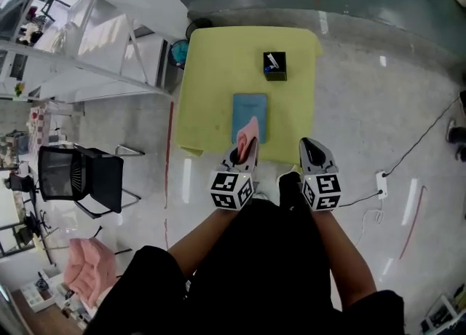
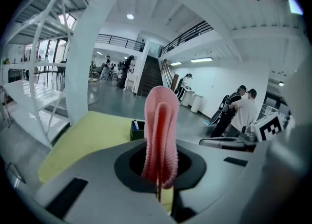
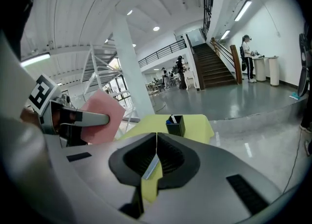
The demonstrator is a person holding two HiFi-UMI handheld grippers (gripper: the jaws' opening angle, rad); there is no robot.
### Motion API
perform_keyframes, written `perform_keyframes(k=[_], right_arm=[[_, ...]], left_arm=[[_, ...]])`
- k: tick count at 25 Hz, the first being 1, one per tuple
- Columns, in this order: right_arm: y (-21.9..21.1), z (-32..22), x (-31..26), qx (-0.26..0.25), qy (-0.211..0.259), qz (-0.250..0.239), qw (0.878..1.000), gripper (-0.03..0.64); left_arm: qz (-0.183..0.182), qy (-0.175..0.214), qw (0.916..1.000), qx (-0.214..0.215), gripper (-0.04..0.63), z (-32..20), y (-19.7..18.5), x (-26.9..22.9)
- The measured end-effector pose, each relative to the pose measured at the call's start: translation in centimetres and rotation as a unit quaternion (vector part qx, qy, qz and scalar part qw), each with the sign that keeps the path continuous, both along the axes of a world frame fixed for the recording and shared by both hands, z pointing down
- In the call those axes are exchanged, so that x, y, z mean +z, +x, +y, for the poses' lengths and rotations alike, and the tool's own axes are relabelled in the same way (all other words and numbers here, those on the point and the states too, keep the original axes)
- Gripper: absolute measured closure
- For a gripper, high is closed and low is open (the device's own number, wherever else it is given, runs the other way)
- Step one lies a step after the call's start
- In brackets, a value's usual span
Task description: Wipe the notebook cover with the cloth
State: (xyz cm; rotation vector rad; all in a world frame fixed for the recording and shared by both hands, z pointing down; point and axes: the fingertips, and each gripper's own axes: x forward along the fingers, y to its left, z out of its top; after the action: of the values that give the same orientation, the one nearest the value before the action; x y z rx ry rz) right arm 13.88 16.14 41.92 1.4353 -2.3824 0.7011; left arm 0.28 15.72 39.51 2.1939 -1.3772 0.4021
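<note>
We find the left gripper (image 2: 159, 179) clamped on the cloth (image 2: 161, 125), the right gripper (image 3: 156, 142) closed and empty, and the notebook (image 1: 249, 108) by the table's (image 1: 211, 86) near edge.

Head cam: I'm looking steeply down from high over the worktop (image 1: 211, 71), whole top in frame. Both gripper cams sit low at its near edge, facing forward along their jaws, across it into the hall. All three share the worktop and black box (image 1: 274, 65). Right cam also catches left gripper (image 3: 100, 119).
</note>
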Motion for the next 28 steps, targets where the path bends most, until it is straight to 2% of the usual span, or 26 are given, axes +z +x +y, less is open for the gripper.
perform_keyframes(k=[5, 11, 16, 20, 24, 28], right_arm=[[-6.4, 5.5, -6.5, -0.018, 0.068, 0.012, 0.997, 0.584], [-13.0, 12.1, -13.0, -0.013, 0.087, -0.013, 0.996, 0.584], [-17.5, 17.2, -17.5, -0.018, 0.104, -0.030, 0.994, 0.584], [-21.0, 20.2, -20.2, -0.031, 0.124, -0.041, 0.991, 0.584], [-23.4, 22.6, -22.3, -0.052, 0.150, -0.031, 0.987, 0.584], [-23.6, 24.6, -23.5, -0.067, 0.171, -0.001, 0.983, 0.584]], left_arm=[[0.015, 0.044, 0.9988, 0.018, 0.572, 5.6, -2.9, -5.0], [0.019, 0.104, 0.9943, 0.012, 0.572, 12.7, -8.5, -10.3], [-0.018, 0.142, 0.9895, 0.022, 0.572, 17.7, -11.4, -14.2], [-0.011, 0.174, 0.9847, -0.008, 0.572, 21.4, -14.4, -17.8], [-0.001, 0.214, 0.9761, -0.041, 0.572, 23.6, -17.1, -20.8], [-0.006, 0.221, 0.9734, -0.061, 0.572, 25.2, -18.0, -21.5]])
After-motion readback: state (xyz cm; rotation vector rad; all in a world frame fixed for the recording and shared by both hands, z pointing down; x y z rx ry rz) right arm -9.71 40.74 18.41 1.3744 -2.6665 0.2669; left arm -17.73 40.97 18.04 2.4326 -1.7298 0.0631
